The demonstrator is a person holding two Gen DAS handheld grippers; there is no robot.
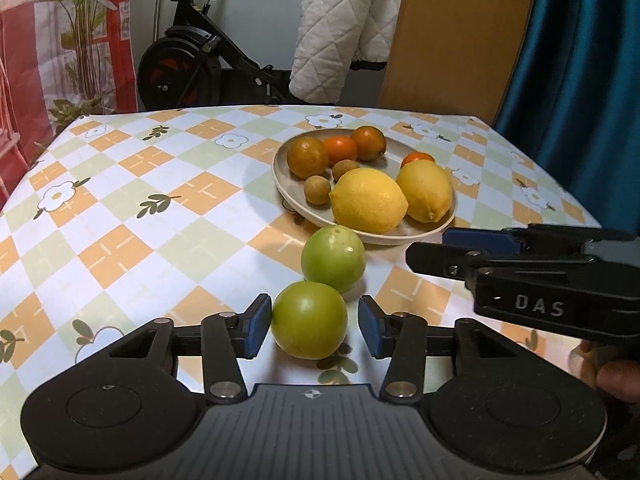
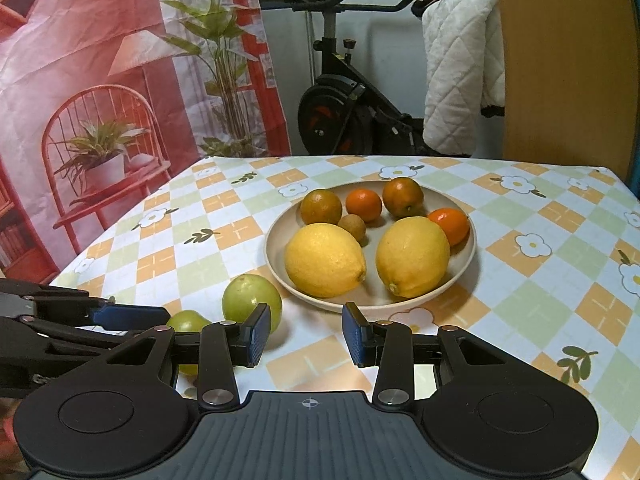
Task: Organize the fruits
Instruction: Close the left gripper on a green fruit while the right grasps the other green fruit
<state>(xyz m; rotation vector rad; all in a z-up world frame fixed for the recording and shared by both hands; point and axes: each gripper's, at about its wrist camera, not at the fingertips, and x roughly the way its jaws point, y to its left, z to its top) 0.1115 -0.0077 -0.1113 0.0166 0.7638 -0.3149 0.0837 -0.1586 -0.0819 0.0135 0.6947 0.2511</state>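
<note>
Green, smooth and firm, the near fruit (image 1: pixel 309 319) lies between the left gripper's (image 1: pixel 314 327) parted pads, likely rolling unless pinched across its widest girth; right gripper (image 2: pixel 306 334) gapes, empty.

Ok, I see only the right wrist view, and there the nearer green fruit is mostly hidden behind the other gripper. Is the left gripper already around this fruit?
Observer: Yes. The nearer round green fruit rests on the checked tablecloth between the open fingers of the left gripper. A gap shows at the right finger, so it is not yet gripped.
Operator: Good. And I count only one small brown fruit in the plate. Is this correct?
Observer: No, there are two. The second small brown round fruit lies near the left rim of the beige round plate, next to the large yellow lemon that hides it from you.
</note>
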